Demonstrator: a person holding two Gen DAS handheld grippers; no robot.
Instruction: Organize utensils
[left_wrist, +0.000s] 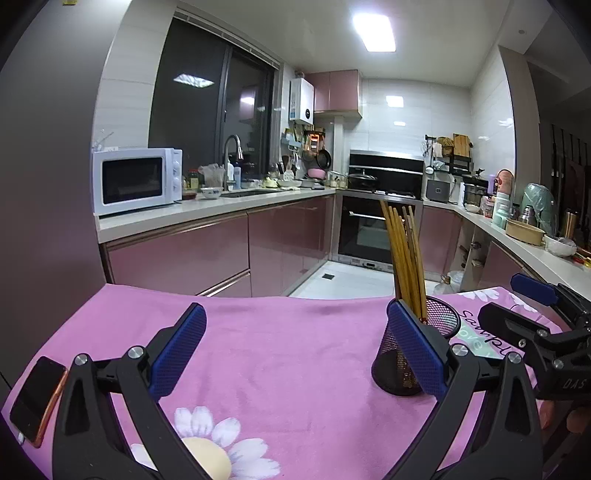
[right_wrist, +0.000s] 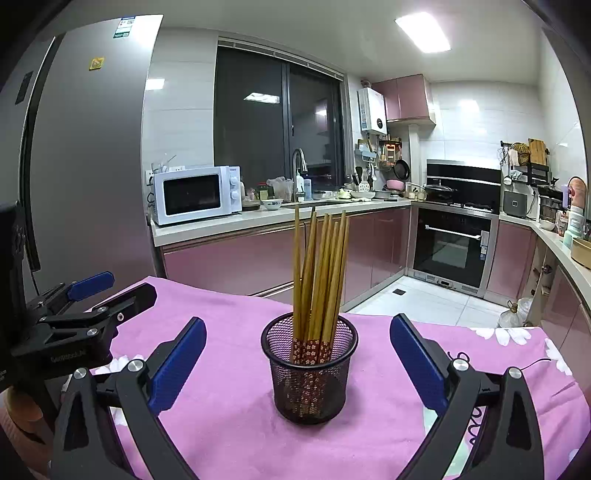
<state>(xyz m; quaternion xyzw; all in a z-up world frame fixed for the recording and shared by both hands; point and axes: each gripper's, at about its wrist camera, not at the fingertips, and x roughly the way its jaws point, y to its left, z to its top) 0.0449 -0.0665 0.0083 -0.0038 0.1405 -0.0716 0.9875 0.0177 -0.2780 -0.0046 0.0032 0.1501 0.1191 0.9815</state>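
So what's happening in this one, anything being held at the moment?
Nothing is held. A person has a left gripper and a right gripper, both wide open. The chopsticks stand together in the black mesh cup on the pink cloth, patterned ends down. The cup sits between the right gripper's fingers, untouched. A phone lies at the cloth's left edge.

In the left wrist view, a blue finger pad hides part of the mesh cup. The phone lies partly behind a gripper arm. Countertop clutter by the sink is too small to identify.
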